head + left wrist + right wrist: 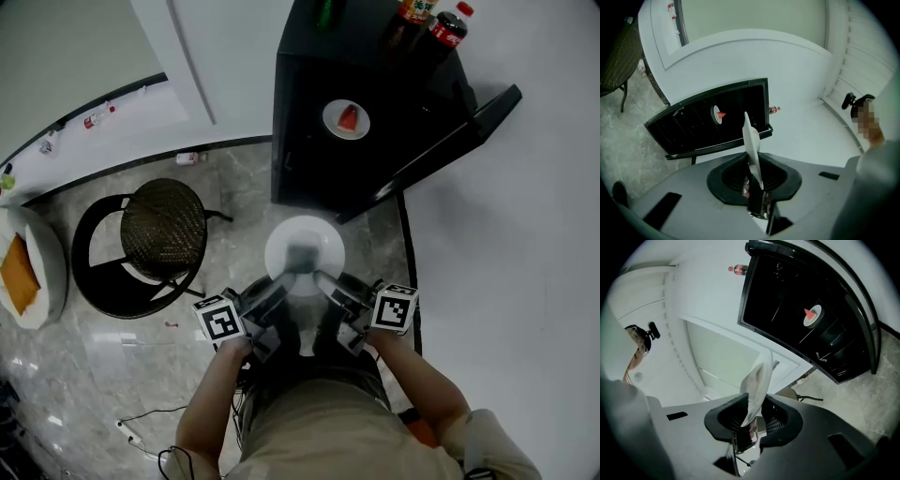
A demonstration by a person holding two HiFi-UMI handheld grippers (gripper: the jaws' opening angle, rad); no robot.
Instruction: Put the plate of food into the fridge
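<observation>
I hold a white plate [305, 246] in the air over the marble floor, with a dim grey patch at its middle. My left gripper [279, 292] pinches its near-left rim and my right gripper [328, 289] its near-right rim. In both gripper views the plate shows edge-on between the jaws: plate [751, 140] in the left gripper [753, 182], plate [758, 383] in the right gripper [750, 422]. Ahead stands a small black fridge [314, 150] with its door [455, 136] swung open to the right. Inside it lies a small plate with a red wedge [346, 119].
Two cola bottles [448, 28] stand on top of the fridge. A round wicker stool [161, 225] in a black frame is at the left, with a white cushion and an orange thing [21, 272] beyond it. Cables [141, 433] trail on the floor near my feet.
</observation>
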